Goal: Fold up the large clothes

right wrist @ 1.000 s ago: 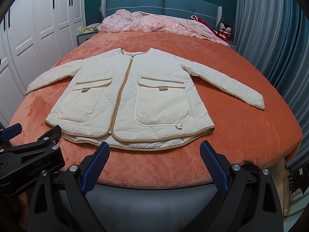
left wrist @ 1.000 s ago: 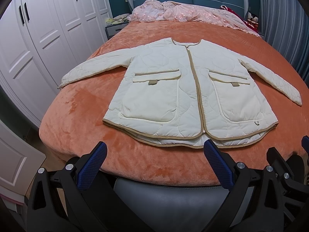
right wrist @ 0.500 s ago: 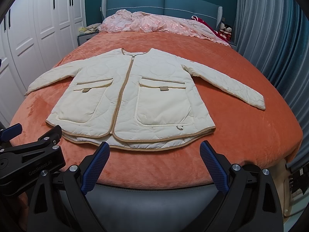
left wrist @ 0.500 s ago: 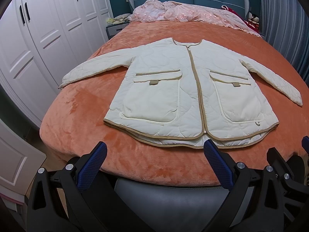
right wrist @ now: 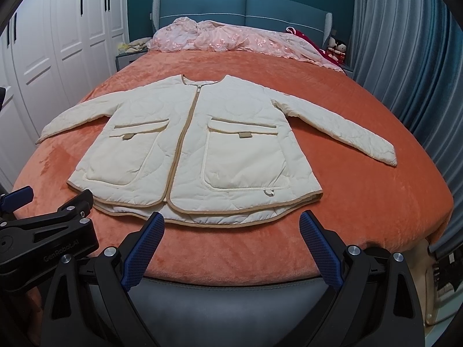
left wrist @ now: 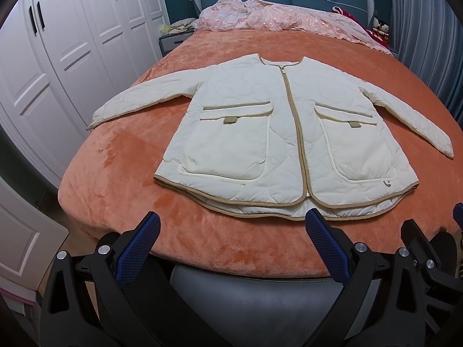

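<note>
A cream quilted jacket point(left wrist: 277, 133) point(right wrist: 202, 144) with tan trim lies flat and zipped on the orange bed cover, front up, both sleeves spread out to the sides and hem toward me. My left gripper point(left wrist: 231, 245) hovers open just short of the hem, nothing between its blue pads. My right gripper point(right wrist: 231, 245) is likewise open near the hem, holding nothing. The left gripper's body point(right wrist: 43, 231) shows at the left of the right wrist view.
The orange bed point(left wrist: 121, 202) point(right wrist: 376, 208) ends at a grey footboard point(left wrist: 254, 297) right below the grippers. A pink quilt point(left wrist: 277, 20) is heaped by the blue headboard. White wardrobes point(left wrist: 58, 57) stand left, grey-blue curtains point(right wrist: 405, 43) right.
Both grippers have eased slightly forward toward the jacket's hem. The jacket has not moved and both stay open.
</note>
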A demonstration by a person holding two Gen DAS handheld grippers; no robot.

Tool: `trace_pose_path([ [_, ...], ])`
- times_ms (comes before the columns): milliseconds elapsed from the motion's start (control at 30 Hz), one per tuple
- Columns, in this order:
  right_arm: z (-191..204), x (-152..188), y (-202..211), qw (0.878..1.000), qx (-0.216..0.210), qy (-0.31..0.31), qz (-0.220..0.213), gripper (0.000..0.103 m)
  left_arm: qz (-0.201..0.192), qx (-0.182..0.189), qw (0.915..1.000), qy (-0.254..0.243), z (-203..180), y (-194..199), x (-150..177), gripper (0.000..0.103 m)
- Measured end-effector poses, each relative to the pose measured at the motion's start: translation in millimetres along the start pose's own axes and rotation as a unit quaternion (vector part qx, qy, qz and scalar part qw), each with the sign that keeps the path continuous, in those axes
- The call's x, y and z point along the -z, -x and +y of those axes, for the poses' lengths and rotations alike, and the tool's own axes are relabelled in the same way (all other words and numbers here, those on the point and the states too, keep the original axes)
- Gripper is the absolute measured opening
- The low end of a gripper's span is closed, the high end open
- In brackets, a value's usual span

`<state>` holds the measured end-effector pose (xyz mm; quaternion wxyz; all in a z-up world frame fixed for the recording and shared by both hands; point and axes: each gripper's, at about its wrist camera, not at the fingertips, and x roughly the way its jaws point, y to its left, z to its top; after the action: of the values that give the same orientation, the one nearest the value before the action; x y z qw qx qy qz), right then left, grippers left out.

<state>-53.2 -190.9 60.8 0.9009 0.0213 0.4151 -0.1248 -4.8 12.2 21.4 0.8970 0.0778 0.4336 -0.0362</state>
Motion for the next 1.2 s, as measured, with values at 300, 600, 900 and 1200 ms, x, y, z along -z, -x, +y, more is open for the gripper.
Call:
trace_pose_path([
  [300, 0.0, 4.2, -3.4, 1.000, -0.003, 0.002, -0.012, 0.092, 0.006, 0.000, 1.0000, 0.003, -1.1, -7.2, 3.1, 0.098],
  [600, -23.3, -5.8, -37.1, 0.998, -0.056, -0.025, 0.014, 0.092, 0.009, 0.015, 0.9998, 0.004, -7.7, -28.1, -3.9, 0.098],
  [900, -130.8, -46.0, -102.3, 0.992, 0.026, -0.122, 0.012, 0.092, 0.022, 0.002, 0.9990, 0.040, 1.0, -73.2, -35.0, 0.098],
  [1200, -309.2, -77.8, -185.9, 0.957, 0.102, -0.271, 0.001, 0.092, 0.022, -0.012, 0.9971, 0.072, 19.8, -130.8, -71.2, 0.098],
])
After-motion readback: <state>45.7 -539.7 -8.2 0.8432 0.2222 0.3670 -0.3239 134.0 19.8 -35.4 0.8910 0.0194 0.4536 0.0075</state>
